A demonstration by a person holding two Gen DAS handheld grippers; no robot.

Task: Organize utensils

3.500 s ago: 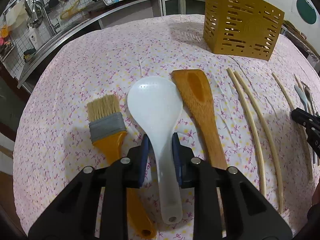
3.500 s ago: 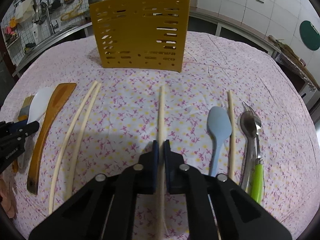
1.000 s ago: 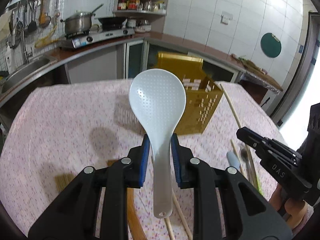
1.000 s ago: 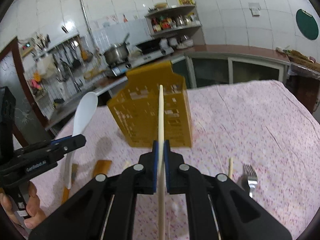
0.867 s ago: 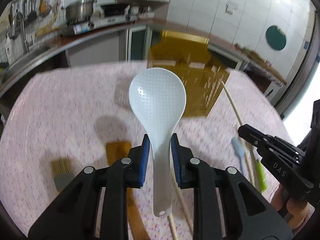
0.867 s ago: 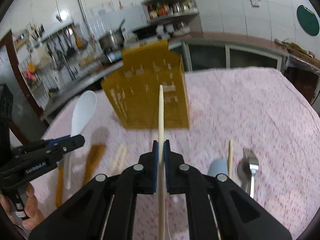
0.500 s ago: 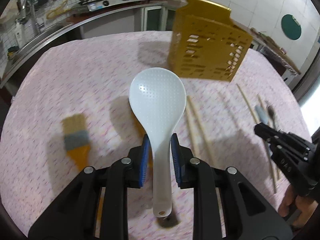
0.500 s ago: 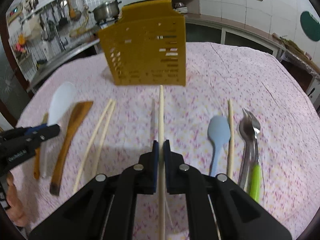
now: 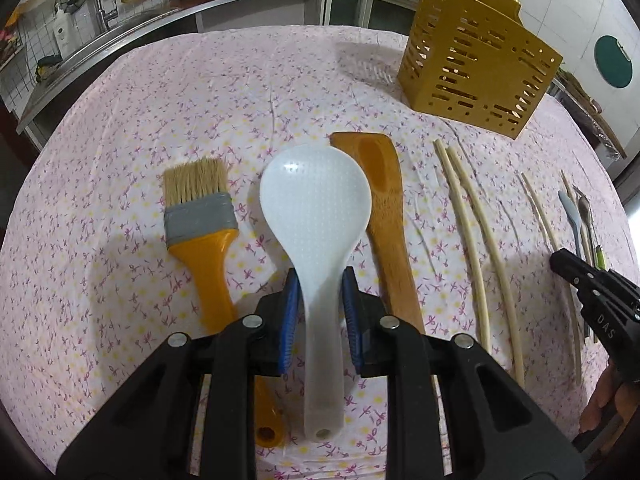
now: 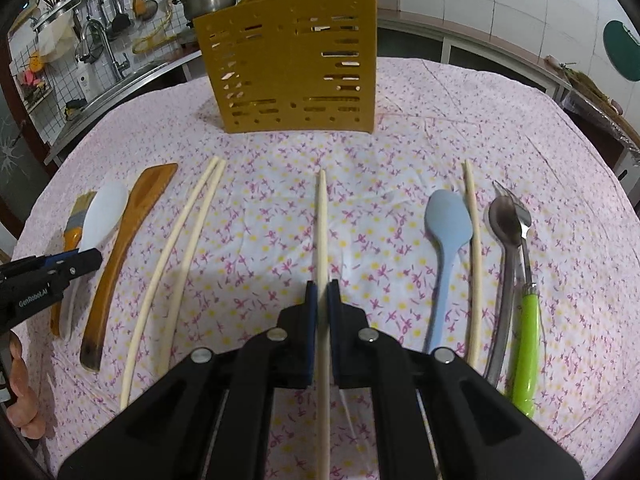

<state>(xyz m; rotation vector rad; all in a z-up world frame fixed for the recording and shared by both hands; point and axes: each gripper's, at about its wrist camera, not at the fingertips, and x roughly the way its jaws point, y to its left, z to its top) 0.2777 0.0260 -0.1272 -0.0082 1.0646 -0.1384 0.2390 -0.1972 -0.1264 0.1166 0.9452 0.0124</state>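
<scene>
My left gripper (image 9: 320,300) is shut on the handle of a white rice paddle (image 9: 316,208), held low over the table between a pastry brush (image 9: 200,216) and a wooden spatula (image 9: 384,200). My right gripper (image 10: 322,292) is shut on a long wooden chopstick (image 10: 321,220), low over the cloth. The yellow slotted utensil holder (image 10: 296,64) stands at the back of the table; it also shows in the left wrist view (image 9: 476,68).
A pair of chopsticks (image 10: 180,248) lies left of centre. A blue spatula (image 10: 448,228), a single chopstick (image 10: 472,240), a metal spoon (image 10: 506,236) and a green-handled fork (image 10: 524,320) lie at the right. A kitchen counter with a sink (image 10: 100,60) runs behind.
Both grippers, raised with their utensils a second ago, have come down to the table. The paddle and chopstick are back low among the laid-out utensils, still gripped.
</scene>
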